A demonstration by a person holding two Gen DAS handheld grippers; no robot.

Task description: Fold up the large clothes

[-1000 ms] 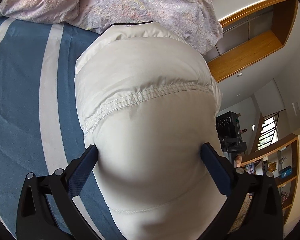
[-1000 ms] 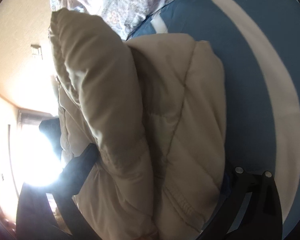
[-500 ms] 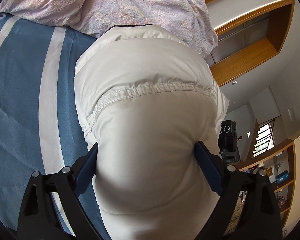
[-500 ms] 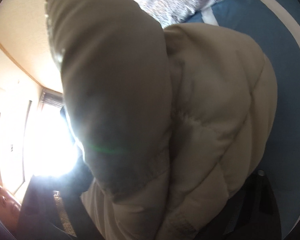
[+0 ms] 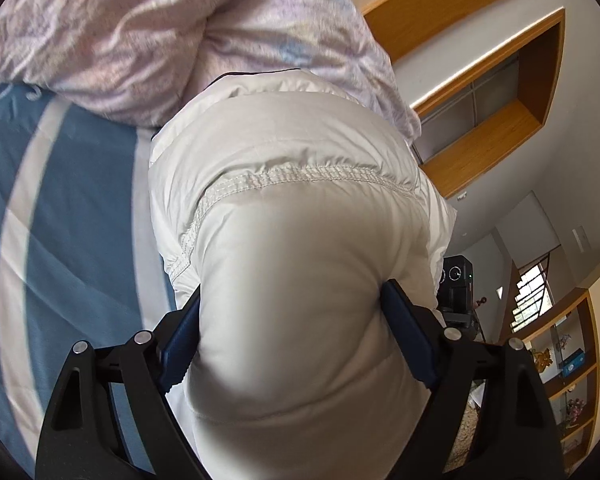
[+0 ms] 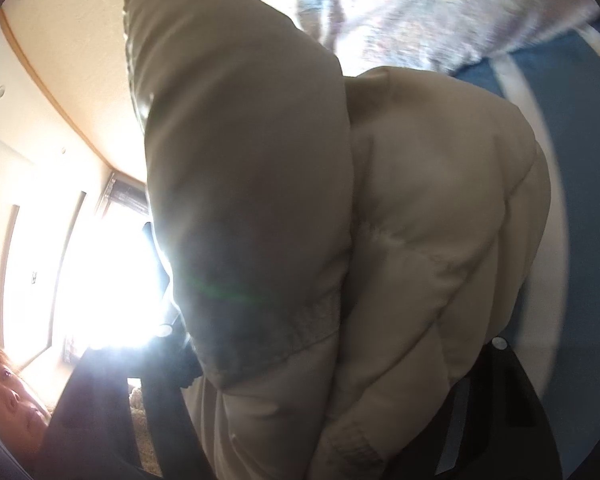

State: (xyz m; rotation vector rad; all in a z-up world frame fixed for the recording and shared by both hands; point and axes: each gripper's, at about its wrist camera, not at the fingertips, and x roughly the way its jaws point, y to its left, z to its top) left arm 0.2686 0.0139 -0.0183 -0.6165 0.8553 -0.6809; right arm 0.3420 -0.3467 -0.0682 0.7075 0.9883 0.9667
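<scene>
Puffer jacket [image 5: 300,280] bulges between both grippers' closing jaws, pads pressing.

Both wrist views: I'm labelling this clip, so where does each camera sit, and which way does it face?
Left wrist: on the left gripper, looking along its closing fingers at the puffy jacket between them; bedspread beside.
Right wrist: on the right gripper, closing around the jacket; the person's face shows at the lower left edge.
Shared: jacket, blue striped bedspread, floral quilt.
</scene>
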